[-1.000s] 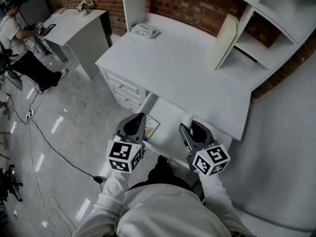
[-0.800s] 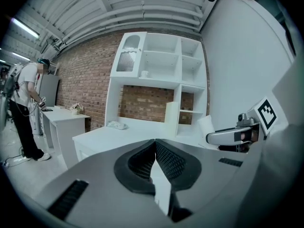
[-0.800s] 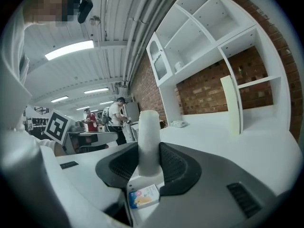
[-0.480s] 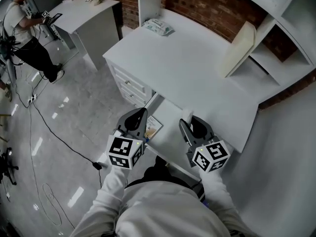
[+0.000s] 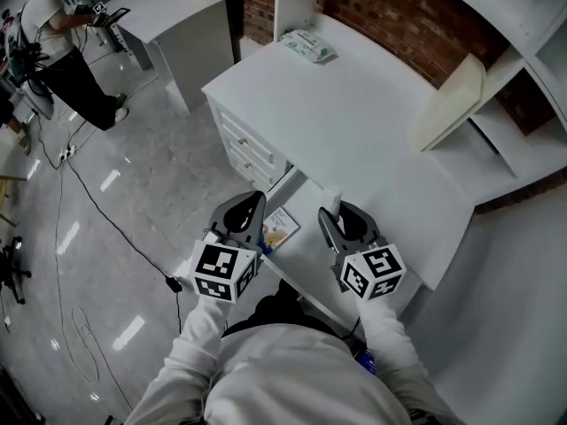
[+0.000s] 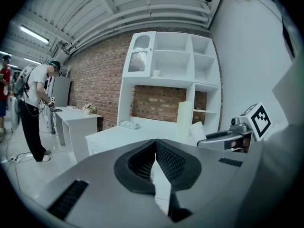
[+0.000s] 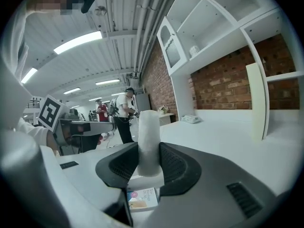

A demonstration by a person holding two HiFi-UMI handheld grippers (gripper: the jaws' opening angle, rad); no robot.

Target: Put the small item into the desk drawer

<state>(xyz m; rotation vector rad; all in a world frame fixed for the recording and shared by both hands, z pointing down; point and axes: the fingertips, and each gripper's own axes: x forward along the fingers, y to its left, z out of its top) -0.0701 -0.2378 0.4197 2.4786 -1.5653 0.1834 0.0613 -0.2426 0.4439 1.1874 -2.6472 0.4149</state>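
Right gripper (image 5: 335, 220) has the small item (image 7: 148, 139) pinched btw its pads. It's a stubby white cylinder, prob foam or a roll of sth, lined up along the jaws w/ its end poking out past the tips; the jaws sit fairly wide bc the thing itself is fat, not bc they're loose. It hangs right over the open desk drawer (image 5: 306, 248), just in front of the desktop (image 5: 354, 122) edge, so imo the carry is basically done and the drop is what's left; the item isn't in the drawer yet tho.

Left gripper (image 6: 155, 148) is closed on nothing, pads meeting tip to tip; it hovers beside the right one, above the drawer's left end. Prob just parked there, since the drawer is already pulled out and there's nothing for it to do.

There's a little printed booklet (image 5: 276, 227) lying flat in the drawer's left part; the bare white floor to its right looks like the obvious landing spot, so the cylinder doesn't end up on the booklet. Being round, it could roll once let go; I'd go low before opening.
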